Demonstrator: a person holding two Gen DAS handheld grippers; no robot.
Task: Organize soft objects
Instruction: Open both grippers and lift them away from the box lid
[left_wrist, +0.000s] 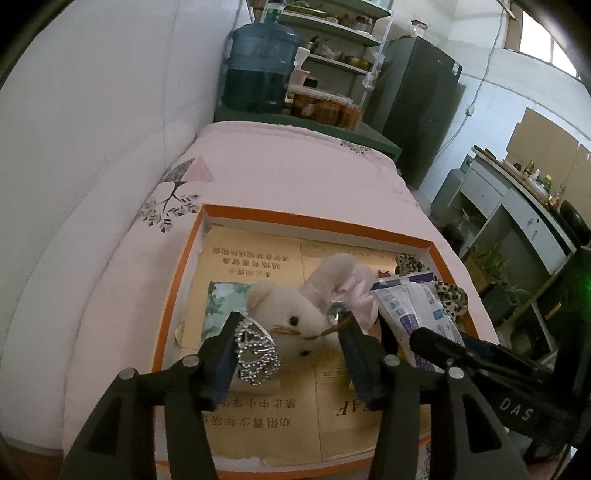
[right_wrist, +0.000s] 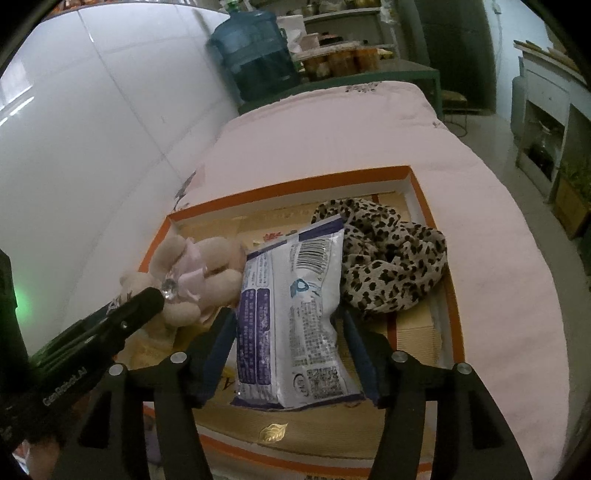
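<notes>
A cream plush rabbit (left_wrist: 295, 314) with a pink bow lies in an orange-rimmed box (left_wrist: 314, 223) on a pink bed; it also shows in the right wrist view (right_wrist: 207, 273). My left gripper (left_wrist: 290, 326) is open, its fingers on either side of the rabbit's head. A sparkly rhinestone ornament (left_wrist: 256, 354) lies by the left finger. My right gripper (right_wrist: 286, 325) straddles a white and purple wipes packet (right_wrist: 295, 306); its jaws look wide and I cannot tell if they press it. A leopard-print scarf (right_wrist: 391, 254) lies in the box's far right corner.
The box (right_wrist: 417, 184) is lined with gold cardboard. A wall runs along the bed's left side. A blue water jug (left_wrist: 258, 62), shelves and a fridge stand beyond the bed's far end. Cabinets line the room on the right.
</notes>
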